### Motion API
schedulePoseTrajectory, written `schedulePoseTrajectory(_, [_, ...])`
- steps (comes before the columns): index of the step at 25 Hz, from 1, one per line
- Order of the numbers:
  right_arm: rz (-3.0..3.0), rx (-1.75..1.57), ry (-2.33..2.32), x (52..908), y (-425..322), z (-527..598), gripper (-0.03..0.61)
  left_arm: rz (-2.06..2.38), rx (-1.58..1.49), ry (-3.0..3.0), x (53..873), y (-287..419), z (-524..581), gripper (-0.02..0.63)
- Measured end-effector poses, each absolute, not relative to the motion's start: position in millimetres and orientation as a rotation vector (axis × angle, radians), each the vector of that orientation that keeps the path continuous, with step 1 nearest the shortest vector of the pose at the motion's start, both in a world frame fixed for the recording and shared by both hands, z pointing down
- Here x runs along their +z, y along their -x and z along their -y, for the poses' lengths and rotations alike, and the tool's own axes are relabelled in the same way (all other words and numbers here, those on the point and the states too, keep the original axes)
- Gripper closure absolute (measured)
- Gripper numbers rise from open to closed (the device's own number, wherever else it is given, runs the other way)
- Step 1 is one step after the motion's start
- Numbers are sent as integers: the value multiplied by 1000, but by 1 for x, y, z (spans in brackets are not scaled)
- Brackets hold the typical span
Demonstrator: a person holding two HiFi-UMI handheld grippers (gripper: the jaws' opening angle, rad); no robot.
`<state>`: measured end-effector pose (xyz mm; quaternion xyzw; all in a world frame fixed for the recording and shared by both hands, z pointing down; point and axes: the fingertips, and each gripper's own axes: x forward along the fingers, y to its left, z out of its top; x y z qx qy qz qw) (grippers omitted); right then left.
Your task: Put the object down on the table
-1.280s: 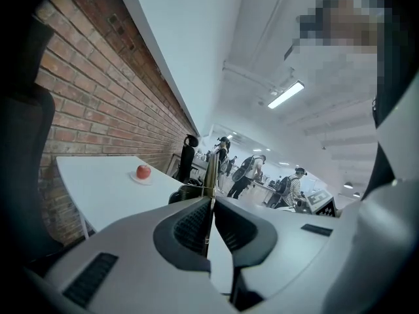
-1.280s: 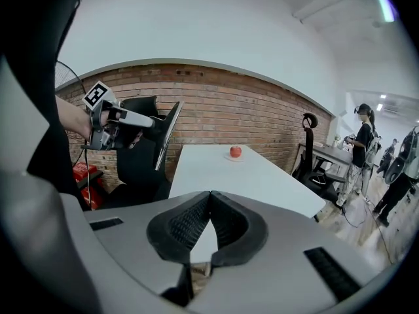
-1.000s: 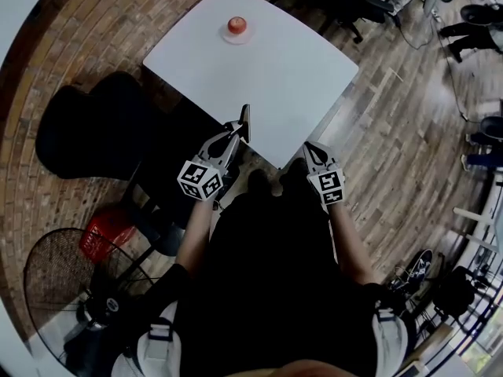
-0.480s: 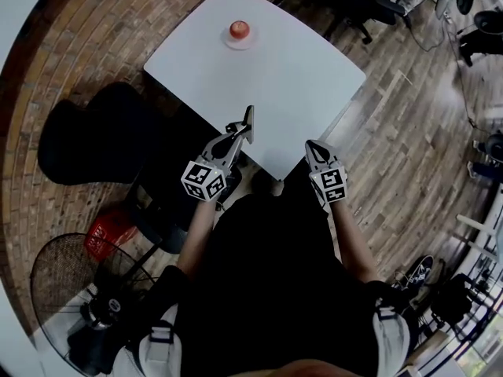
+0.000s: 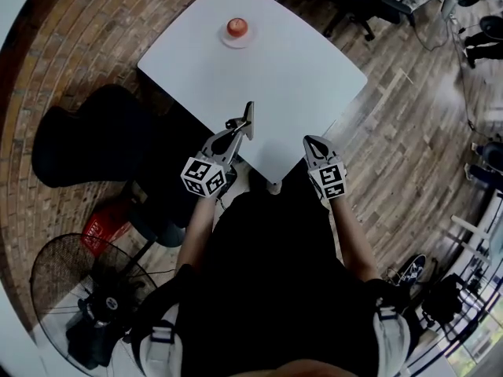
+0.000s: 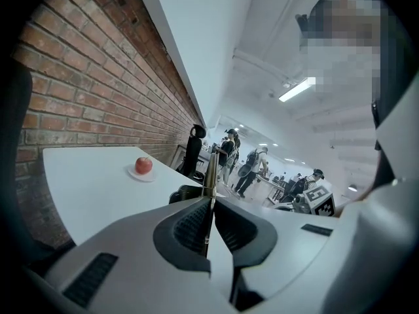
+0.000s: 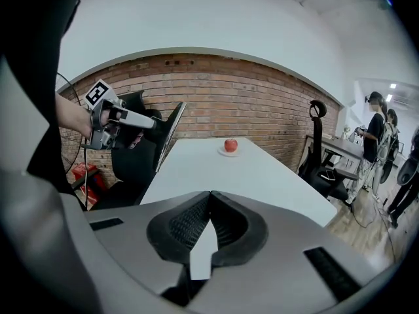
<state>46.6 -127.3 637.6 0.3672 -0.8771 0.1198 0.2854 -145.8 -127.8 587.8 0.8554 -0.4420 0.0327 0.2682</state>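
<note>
- While the left hand-held gripper (image 5: 237, 126) pinches the thin dark slab (image 5: 248, 118) upright, it's only at the surface (image 5: 299, 77) edge, not down.
- Right hand-held gripper (image 5: 310, 141): closed, empty.

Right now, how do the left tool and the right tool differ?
The left tool is shut on a thin flat object, held edge-up; the right tool is shut with nothing between its jaws. In the head view the left tool reaches over the table, while the right tool sits at its edge. Both are closed.
</note>
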Motion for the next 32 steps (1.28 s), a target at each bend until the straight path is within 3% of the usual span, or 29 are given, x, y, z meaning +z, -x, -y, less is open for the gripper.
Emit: schedulePoseTrajectory(32, [2273, 383, -988, 663, -87, 146, 580, 1065, 205, -2132, 691, 108, 159, 580])
